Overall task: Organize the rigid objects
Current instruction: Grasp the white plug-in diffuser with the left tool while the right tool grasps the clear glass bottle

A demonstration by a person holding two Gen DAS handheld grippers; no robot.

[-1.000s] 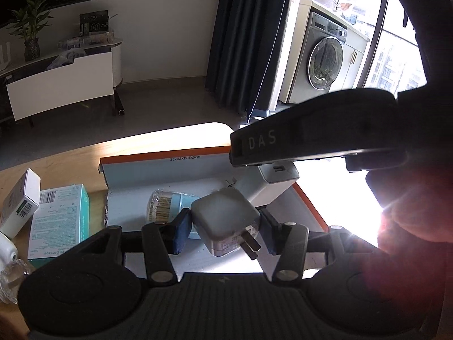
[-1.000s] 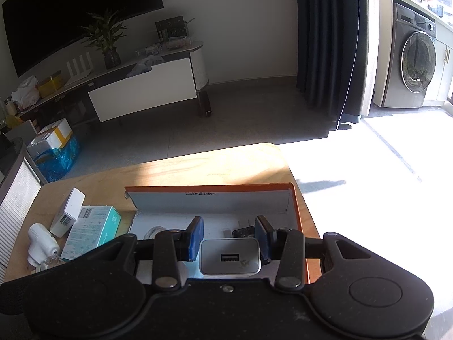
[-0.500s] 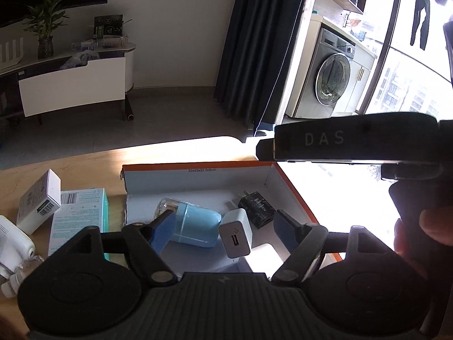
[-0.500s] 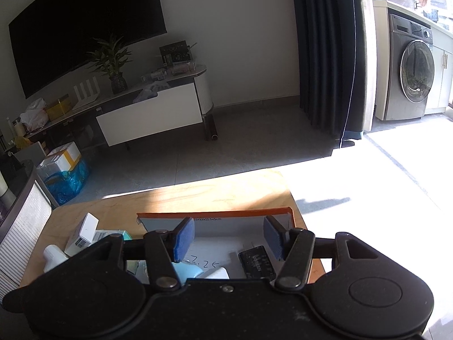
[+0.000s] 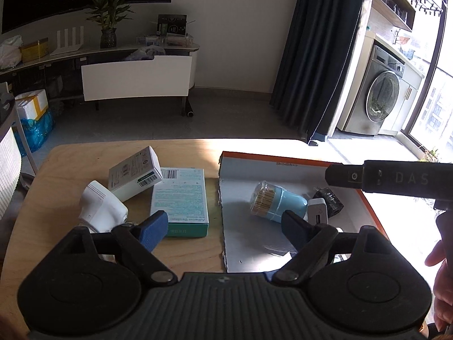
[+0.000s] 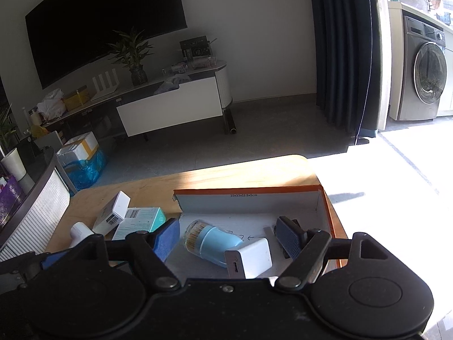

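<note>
Left tool [image 5: 223,226] spread wide, empty; right tool [image 6: 229,236] likewise, body marked "DAS". Orange-rimmed box [image 5: 283,157], wall label roughly "23x23x12.5x5cm", holds one blue toothpick jar [image 5: 276,202] lying sideways, mouth leftward, one white charger [image 6: 250,257], one black adapter [image 5: 331,201]. Tabletop [image 5: 85,155]: two cartons, "Adhesive Bandages" [image 5: 181,195], white one [image 5: 134,172].

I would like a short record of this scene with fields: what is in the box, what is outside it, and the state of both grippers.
container: orange-edged box, open, on wooden table
inside box: blue toothpick jar lying on its side; white USB charger; black adapter
outside box, to its left: teal carton; white carton; white device
left gripper: open, empty
right gripper: open, empty
</note>
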